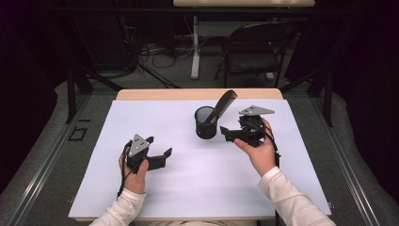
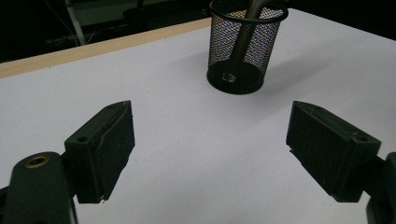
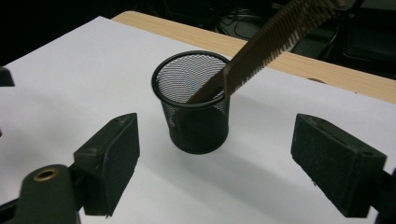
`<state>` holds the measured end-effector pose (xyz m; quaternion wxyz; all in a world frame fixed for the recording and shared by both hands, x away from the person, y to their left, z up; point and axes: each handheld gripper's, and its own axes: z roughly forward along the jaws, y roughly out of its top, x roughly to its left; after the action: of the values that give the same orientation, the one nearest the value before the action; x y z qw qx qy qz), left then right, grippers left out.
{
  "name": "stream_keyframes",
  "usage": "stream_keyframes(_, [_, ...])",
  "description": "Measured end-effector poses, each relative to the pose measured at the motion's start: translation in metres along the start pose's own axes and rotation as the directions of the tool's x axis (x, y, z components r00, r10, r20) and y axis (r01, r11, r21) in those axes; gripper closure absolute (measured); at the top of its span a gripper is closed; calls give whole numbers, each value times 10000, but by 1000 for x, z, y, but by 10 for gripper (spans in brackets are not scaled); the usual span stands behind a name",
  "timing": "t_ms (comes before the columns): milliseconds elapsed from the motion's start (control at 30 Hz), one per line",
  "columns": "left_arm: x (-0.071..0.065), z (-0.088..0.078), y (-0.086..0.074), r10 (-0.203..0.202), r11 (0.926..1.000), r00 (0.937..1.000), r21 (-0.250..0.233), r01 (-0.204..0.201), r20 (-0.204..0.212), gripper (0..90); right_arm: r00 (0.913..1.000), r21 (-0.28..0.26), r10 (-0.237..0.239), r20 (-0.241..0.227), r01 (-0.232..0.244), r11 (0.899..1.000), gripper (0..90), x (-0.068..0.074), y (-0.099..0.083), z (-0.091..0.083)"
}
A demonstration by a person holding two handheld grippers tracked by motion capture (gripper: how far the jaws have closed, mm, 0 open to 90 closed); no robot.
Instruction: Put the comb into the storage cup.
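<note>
Near the table's far edge stands the mesh cup [image 1: 205, 123] holding a comb [image 1: 223, 106]; both hand-held grippers, left [image 1: 157, 148] and right [image 1: 229, 132], gape empty.

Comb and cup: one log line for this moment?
comb leaning in mesh cup | left claw open, apart | right claw open beside cup | nothing held

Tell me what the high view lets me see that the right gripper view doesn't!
High view alone: the person's hands holding the left claw and right claw, white sleeves, and a chair behind the table. Right gripper view alone: the comb's teeth close up, and the mesh holes in the cup. Both share the black mesh cup with the comb leaning in it, on the white sheet over the wooden table.
</note>
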<state>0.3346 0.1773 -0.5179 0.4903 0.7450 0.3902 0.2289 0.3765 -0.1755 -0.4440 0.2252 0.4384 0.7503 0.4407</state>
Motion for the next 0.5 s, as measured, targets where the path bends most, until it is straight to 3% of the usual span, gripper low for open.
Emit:
stream_keyframes(200, [0, -1, 0, -3, 10000, 9999, 10, 3, 136, 157, 9986, 155, -516, -93, 517, 9985, 89, 15, -8, -5])
stream_keyframes(500, [-3, -4, 2, -25, 10000, 9994, -43, 26, 333, 157, 9967, -268, -239, -778, 218, 9994, 64, 23, -19, -19])
